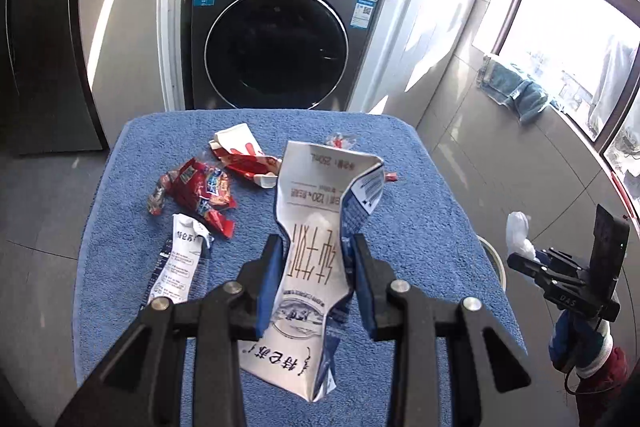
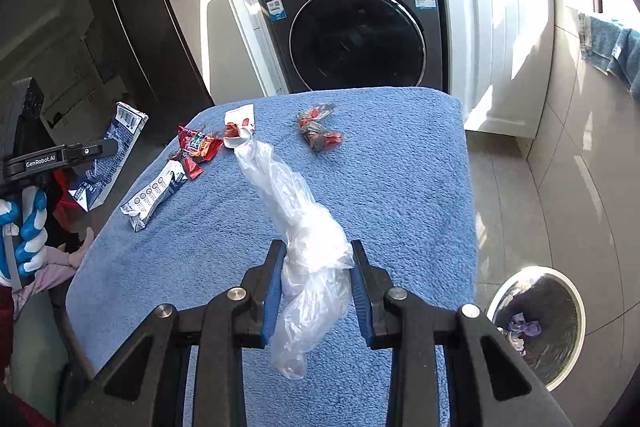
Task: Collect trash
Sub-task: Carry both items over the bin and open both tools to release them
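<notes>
Haier washer (image 1: 276, 39) behind blue towel (image 1: 420, 195); "GenRobot.AI" on left gripper (image 1: 316, 247). Clamped on crushed milk carton (image 1: 316, 227) marked "250mL". Right gripper (image 2: 316, 251) pinched on clear plastic bag (image 2: 308, 239).

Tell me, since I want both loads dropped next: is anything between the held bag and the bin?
Nothing visible. The right tool holds the plastic bag above the blue towel; the open bin sits on the floor to its right, with only bare floor between.

2 wrist views, close above blue towel (image 1: 160, 307), both facing washing machine (image 2: 360, 27)
</notes>
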The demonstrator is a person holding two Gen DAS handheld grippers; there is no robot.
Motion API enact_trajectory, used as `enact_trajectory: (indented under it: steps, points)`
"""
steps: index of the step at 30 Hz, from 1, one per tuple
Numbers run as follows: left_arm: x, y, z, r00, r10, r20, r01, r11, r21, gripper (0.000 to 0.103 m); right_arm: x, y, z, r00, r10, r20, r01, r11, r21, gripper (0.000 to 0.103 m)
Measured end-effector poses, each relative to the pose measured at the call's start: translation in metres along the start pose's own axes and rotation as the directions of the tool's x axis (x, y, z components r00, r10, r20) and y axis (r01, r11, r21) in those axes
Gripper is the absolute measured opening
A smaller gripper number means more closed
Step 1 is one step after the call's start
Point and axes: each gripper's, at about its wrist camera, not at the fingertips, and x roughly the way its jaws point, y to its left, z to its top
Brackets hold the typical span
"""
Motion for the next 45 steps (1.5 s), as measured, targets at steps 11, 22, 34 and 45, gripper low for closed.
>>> enact_trajectory:
  steps: [11, 22, 34, 45]
  points:
    - [0.123, -0.235, 0.01, 0.946, -0.271, -0.178, 0.298, 0.943, 0.147, 0.032, -0.042, -0.169, -0.047, 0.953, -0.302, -0.037, 0.303, 0.931, 0.203, 0.03]
    - [0.225, -0.363, 0.008, 0.896, -0.338, -0.288, 0.387, 0.912, 0.134, 0.04, -0.019, -0.248, -0.063, 0.929, -0.356, -0.105, 0.371, 0.882, 0.29, 0.035]
    - [0.224, -0.369, 0.0, 0.885, -0.385, -0.262, 0.42, 0.902, 0.095, 0.05, -0.036, -0.259, -0.077, 0.921, -0.375, -0.105, 0.388, 0.864, 0.321, 0.042]
    - [0.139, -0.288, -0.016, 0.958, -0.234, -0.166, 0.263, 0.947, 0.186, 0.051, -0.09, -0.204, -0.062, 0.926, -0.376, 0.029, 0.352, 0.889, 0.294, 0.042]
